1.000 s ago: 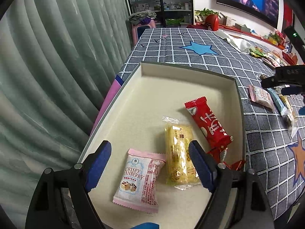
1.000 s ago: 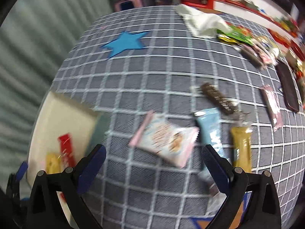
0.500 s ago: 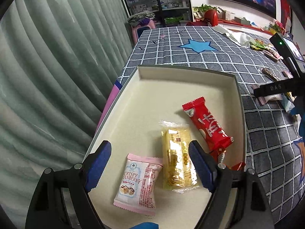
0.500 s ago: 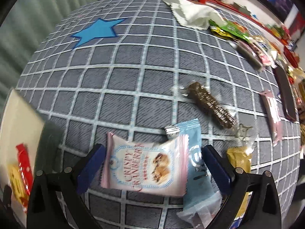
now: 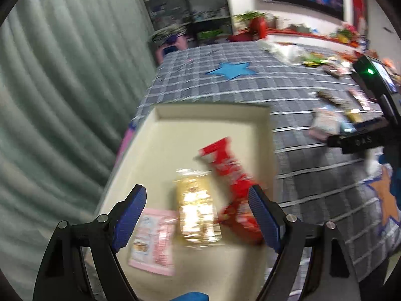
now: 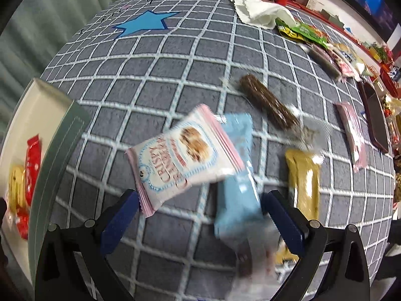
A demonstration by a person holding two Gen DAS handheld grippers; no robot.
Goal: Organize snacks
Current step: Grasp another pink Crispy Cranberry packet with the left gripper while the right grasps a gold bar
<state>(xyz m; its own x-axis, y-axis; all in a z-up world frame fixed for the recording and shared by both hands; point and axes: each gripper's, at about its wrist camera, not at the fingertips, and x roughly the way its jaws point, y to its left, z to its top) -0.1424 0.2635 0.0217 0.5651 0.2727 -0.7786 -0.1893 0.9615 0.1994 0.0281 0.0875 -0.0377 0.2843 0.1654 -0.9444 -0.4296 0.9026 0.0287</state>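
A cream box (image 5: 210, 111) lies on the checked tablecloth and holds a red packet (image 5: 225, 165), a yellow packet (image 5: 195, 210) and a pink cranberry packet (image 5: 153, 240). My left gripper (image 5: 200, 215) is open and empty above them. My right gripper (image 6: 200, 220) is open, low over a pink cranberry packet (image 6: 180, 158) that lies partly on a light blue packet (image 6: 238, 193). A yellow bar (image 6: 305, 178) and a brown bar (image 6: 268, 102) lie to their right. The box edge (image 6: 62, 135) shows at the left of the right wrist view.
More snacks (image 6: 325, 47), a white cloth (image 6: 258, 10) and a dark flat device (image 6: 376, 118) lie at the table's far right. A green curtain (image 5: 62, 87) hangs left of the table. The right gripper's body (image 5: 363, 138) shows in the left wrist view.
My right gripper has moved closer to the pink and blue packets, which now sit turned between its fingers. My left gripper has pulled back and tilted up over the box.
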